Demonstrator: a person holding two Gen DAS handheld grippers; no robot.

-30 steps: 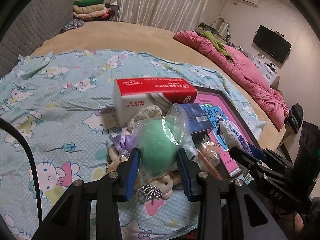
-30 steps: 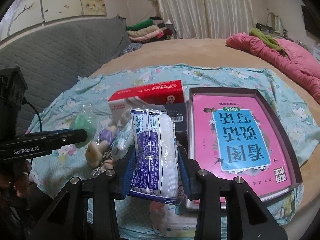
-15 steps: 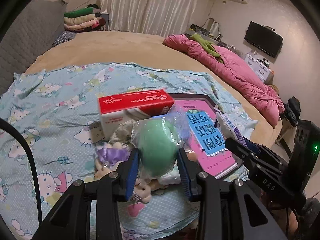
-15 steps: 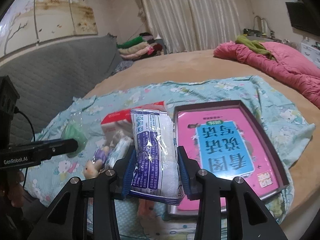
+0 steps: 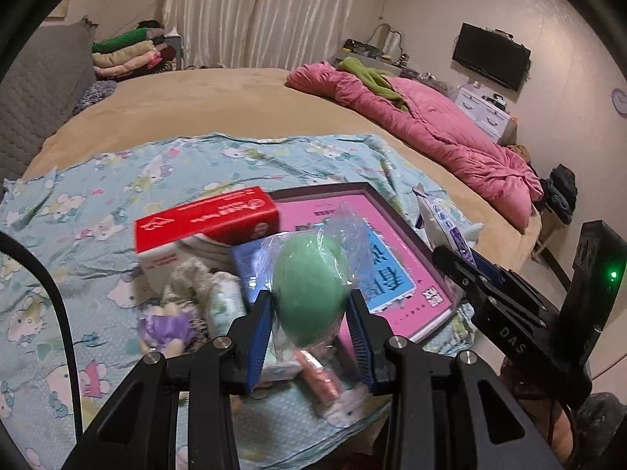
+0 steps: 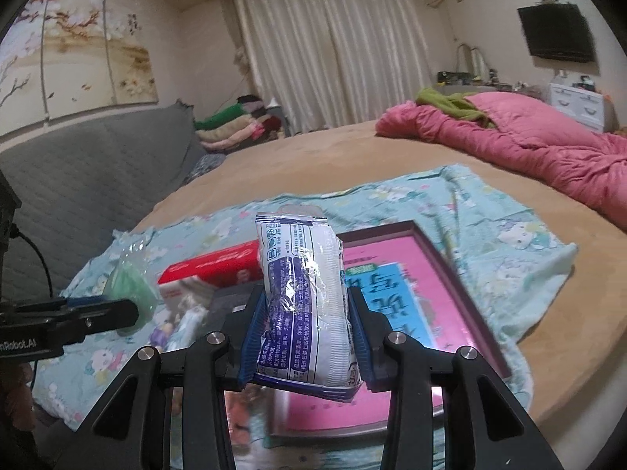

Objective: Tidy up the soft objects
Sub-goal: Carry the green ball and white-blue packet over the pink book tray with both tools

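My left gripper is shut on a green sponge ball in a clear plastic wrap, held above the bed. My right gripper is shut on a white and blue tissue pack, upright between the blue pads. Each gripper shows in the other's view: the right one with its pack at the right, the left one with the green ball at the left. Below lie a red and white tissue box, a small plush doll and other small packets on the cartoon-cat sheet.
A pink book in a dark frame lies on the sheet to the right of the pile. A pink quilt runs along the bed's far right. Folded clothes are stacked by a grey headboard. The bed edge is near.
Both grippers have risen and drawn back from the pile with their loads, so the box, book and doll look smaller and lower. Neither grip has altered.
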